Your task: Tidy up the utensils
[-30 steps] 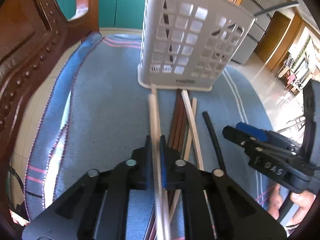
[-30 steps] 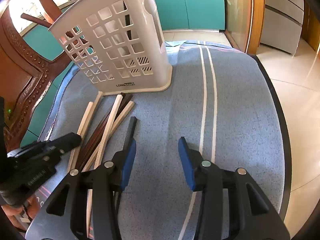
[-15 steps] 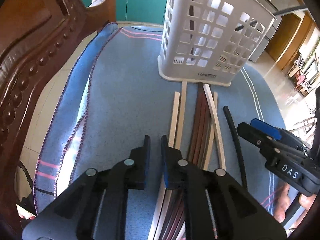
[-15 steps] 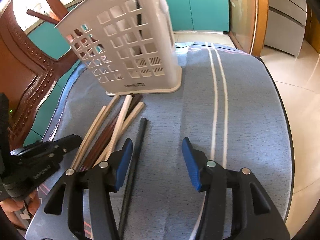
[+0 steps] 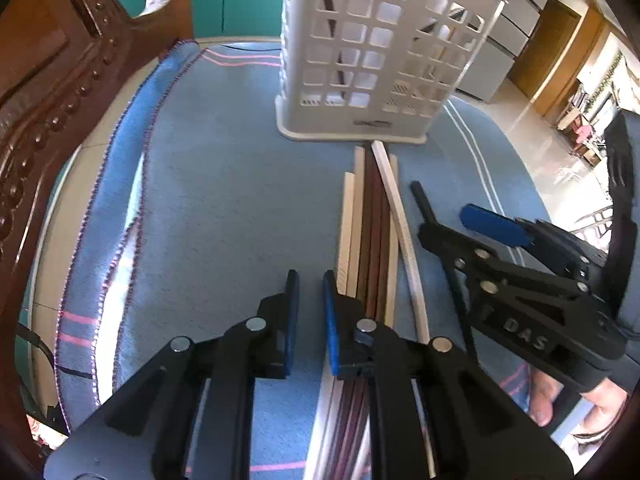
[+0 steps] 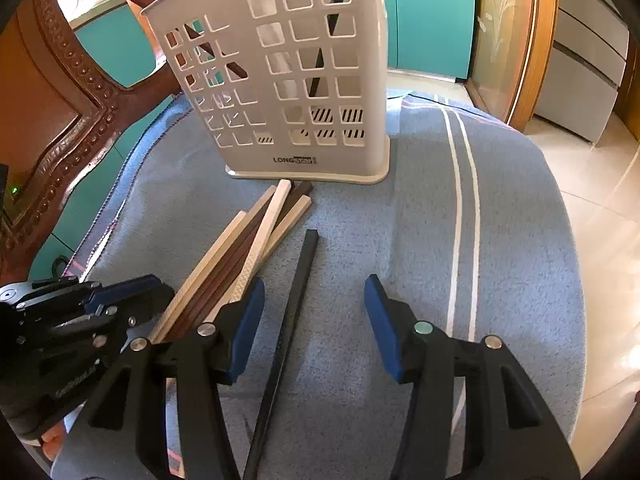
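Left wrist view: the left gripper [image 5: 308,320] is slightly parted, holding nothing, beside the chopsticks [image 5: 374,232] lying before the basket [image 5: 376,52]. Right wrist view: the right gripper [image 6: 314,324], spread wide and empty, straddles a black chopstick [image 6: 294,300] on the cloth [image 6: 512,240].

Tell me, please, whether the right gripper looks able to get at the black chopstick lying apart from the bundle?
Probably yes: the right gripper is open, and the black chopstick already runs between its fingers on the blue cloth, with nothing lying over it.
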